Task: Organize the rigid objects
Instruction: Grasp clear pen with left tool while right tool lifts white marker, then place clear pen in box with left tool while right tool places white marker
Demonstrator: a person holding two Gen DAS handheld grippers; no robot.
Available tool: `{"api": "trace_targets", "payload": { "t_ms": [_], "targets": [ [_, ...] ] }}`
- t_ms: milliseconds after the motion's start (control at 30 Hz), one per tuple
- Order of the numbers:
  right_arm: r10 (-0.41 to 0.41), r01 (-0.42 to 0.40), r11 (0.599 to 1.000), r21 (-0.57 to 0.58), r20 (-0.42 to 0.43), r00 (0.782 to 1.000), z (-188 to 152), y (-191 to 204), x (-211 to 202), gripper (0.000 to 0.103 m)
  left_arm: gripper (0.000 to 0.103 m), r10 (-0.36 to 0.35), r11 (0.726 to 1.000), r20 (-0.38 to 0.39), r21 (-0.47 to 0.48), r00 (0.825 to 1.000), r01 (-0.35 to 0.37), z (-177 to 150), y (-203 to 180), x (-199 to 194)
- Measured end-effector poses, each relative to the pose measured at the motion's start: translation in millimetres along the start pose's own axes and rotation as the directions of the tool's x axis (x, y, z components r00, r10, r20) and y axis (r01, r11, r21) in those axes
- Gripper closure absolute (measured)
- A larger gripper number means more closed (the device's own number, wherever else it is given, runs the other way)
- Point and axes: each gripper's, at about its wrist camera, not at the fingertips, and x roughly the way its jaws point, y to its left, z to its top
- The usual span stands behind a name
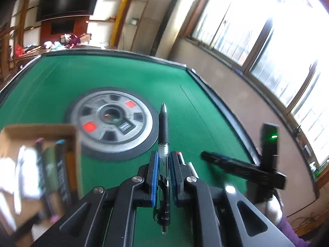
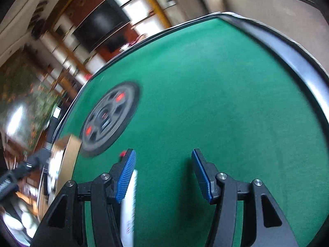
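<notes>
A brown cardboard box (image 1: 39, 142) sits at the near left of the green felt tabletop (image 1: 127, 76), its open top holding several pens and markers (image 1: 52, 164) laid side by side lengthwise: one with a pinkish cap, a dark green one, one with a light blue end, and a white object at the left. They are heavily blurred; there is pale lettering along the darker barrels but it cannot be read. The box stands just beside the round grey control hub (image 1: 112, 121) set into the middle of the tabletop, which shows two red squares and a small striped label too blurred to make out. The left gripper (image 1: 163, 162) has its jaws closed tight on a black retractable pen (image 1: 163, 144), gripping the clear section of the barrel between the blue ribbed pads; the black grip and metal tip stick out ahead over the felt, and the clip and push button trail back toward the camera. Just right of that gripper, a red-ended pen and a silvery one (image 1: 188, 164) lie on the felt, partly hidden. The right gripper (image 2: 163, 164) has its jaws about half apart and pressing on nothing. A white pen-like barrel (image 2: 129, 205) lies along the inside of its left pad, with faint purple print that is illegible, and a red tip (image 2: 123, 154) shows just past that finger.
</notes>
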Motion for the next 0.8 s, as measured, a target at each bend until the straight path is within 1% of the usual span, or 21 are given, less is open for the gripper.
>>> {"api": "trace_targets", "payload": {
  "t_ms": [67,133,233,300,333,433,500,600,633,700,733,767,800],
  "targets": [
    [-0.015,0.014,0.999,-0.048,-0.034,0.999,-8,12,-1,0.048,0.093,-0.016,0.999,0.025,-0.028,1.0,0.017,-10,9,-25],
    [-0.059,0.049,0.99,-0.131,-0.07,0.996,-22,31,-3,0.048,0.093,-0.011,0.999,0.05,-0.053,0.999,0.013,-20,21,-48],
    [-0.139,0.112,0.968,-0.227,-0.107,0.985,-42,50,-3,0.048,0.093,0.051,0.997,0.081,-0.062,0.995,-0.046,-35,37,-73],
    [-0.188,0.156,0.951,-0.267,-0.097,0.977,-52,57,-7,0.052,0.093,0.085,0.995,0.101,-0.064,0.991,-0.078,-44,43,-82],
    [-0.216,0.182,0.943,-0.279,-0.096,0.972,-54,58,-7,0.058,0.093,0.095,0.994,0.114,-0.073,0.989,-0.087,-51,47,-89],
    [-0.256,0.219,0.933,-0.286,-0.097,0.962,-61,56,-12,0.061,0.093,0.13,0.987,0.131,-0.108,0.983,-0.116,-68,65,-106],
    [-0.291,0.249,0.918,-0.31,-0.098,0.952,-66,56,-10,0.063,0.093,0.16,0.98,0.121,-0.136,0.98,-0.143,-78,78,-111],
    [-0.337,0.29,0.891,-0.35,-0.08,0.938,-67,66,-6,0.064,0.093,0.208,0.966,0.093,-0.176,0.974,-0.189,-94,98,-115],
    [-0.345,0.297,0.883,-0.363,-0.074,0.936,-68,70,-2,0.064,0.093,0.223,0.959,0.079,-0.194,0.972,-0.205,-99,106,-116],
    [-0.342,0.294,0.88,-0.373,-0.068,0.937,-69,77,1,0.065,0.093,0.262,0.943,0.045,-0.226,0.964,-0.246,-108,119,-116],
    [-0.341,0.293,0.878,-0.377,-0.064,0.938,-69,80,4,0.072,0.093,0.28,0.935,0.028,-0.235,0.96,-0.266,-111,124,-117],
    [-0.329,0.282,0.884,-0.373,-0.066,0.942,-69,82,6,0.082,0.093,0.299,0.925,0.01,-0.247,0.954,-0.287,-115,129,-117],
    [-0.319,0.274,0.889,-0.366,-0.068,0.945,-69,83,6,0.087,0.093,0.309,0.915,-0.012,-0.269,0.951,-0.301,-118,136,-117]
  ]
}}
